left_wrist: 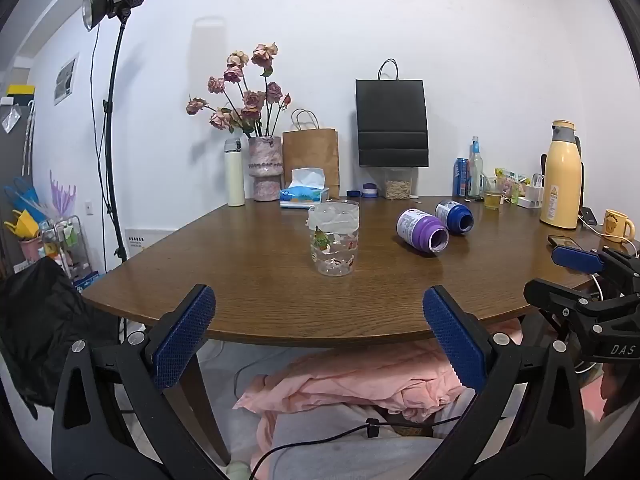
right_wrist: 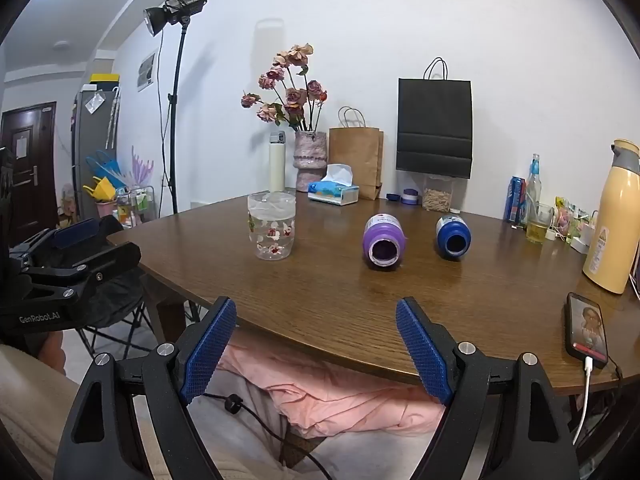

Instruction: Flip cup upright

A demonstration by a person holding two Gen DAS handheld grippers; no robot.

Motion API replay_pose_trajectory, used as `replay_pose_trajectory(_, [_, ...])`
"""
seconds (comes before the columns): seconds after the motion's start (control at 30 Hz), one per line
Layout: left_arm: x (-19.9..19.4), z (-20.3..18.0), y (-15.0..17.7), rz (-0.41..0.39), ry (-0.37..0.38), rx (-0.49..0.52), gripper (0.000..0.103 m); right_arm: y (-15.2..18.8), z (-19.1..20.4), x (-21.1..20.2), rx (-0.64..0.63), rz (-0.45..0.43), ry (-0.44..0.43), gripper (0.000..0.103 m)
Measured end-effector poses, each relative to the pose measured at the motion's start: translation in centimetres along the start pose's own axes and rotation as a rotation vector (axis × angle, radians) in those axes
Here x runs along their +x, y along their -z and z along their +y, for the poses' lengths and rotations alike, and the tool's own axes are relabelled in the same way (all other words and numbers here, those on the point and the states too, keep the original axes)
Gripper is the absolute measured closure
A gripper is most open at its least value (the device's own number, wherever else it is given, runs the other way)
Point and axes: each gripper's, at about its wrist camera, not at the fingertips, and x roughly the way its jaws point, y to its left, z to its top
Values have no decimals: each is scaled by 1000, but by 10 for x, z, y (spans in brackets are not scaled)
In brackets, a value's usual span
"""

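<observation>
Purple and blue, two cups lie on their sides on the table [right_wrist: 320, 300]: the purple cup [right_wrist: 382, 245] and, just to its right, the blue cup [right_wrist: 453, 237], mouths toward the cameras. No grasp has begun, by my judgement; the left gripper [left_wrist: 318, 336] and right gripper [right_wrist: 316, 346] hover at the near table edge, fingers spread wide, holding nothing. Next comes reaching in and pinching one cup's body, then tipping it upright. A clear glass [right_wrist: 272, 226] stands left, a phone [right_wrist: 586, 330] right, neither blocking.
</observation>
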Motion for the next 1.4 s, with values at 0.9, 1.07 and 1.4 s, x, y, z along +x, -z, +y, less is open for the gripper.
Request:
replay_pose_trajectory(0.9, [-2,1,-7,-19,-13,-9,0,0,-6,2,-4,2,3,17])
replay_pose_trajectory(1.07, [-1,0,-3,-20,-11,-7,0,-2,-7,3,-4,1,7,17])
replay_pose_trajectory(1.4, [-2,-1,-3,-29,-19,-6,0,-3,-11,2,-4,1,6,17])
